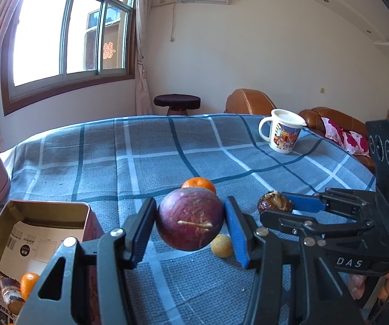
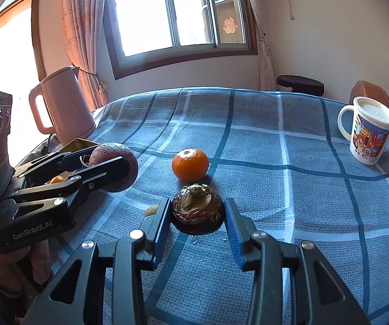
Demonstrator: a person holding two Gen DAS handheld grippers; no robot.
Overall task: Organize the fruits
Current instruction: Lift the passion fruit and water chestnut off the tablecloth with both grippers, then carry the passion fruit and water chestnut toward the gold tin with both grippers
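My left gripper (image 1: 190,223) is shut on a round purple fruit (image 1: 190,218), held in the air above the checked cloth with a pad on each side. It is also seen from the side, left gripper (image 2: 105,163) with purple fruit (image 2: 120,168). My right gripper (image 2: 197,216) is shut on a dark brown fruit (image 2: 197,207) low over the cloth; whether the fruit touches the cloth I cannot tell. An orange tangerine (image 2: 190,165) lies just beyond it. A small yellowish fruit (image 1: 221,245) lies on the cloth under the purple one.
An open tin box (image 1: 2,230) at the near left holds a tangerine (image 1: 28,284) and a wrapped packet. A pink kettle (image 2: 64,103) stands behind the box. A lidded cartoon mug (image 2: 367,132) stands at the far right. The blue checked tablecloth (image 2: 275,184) covers the table.
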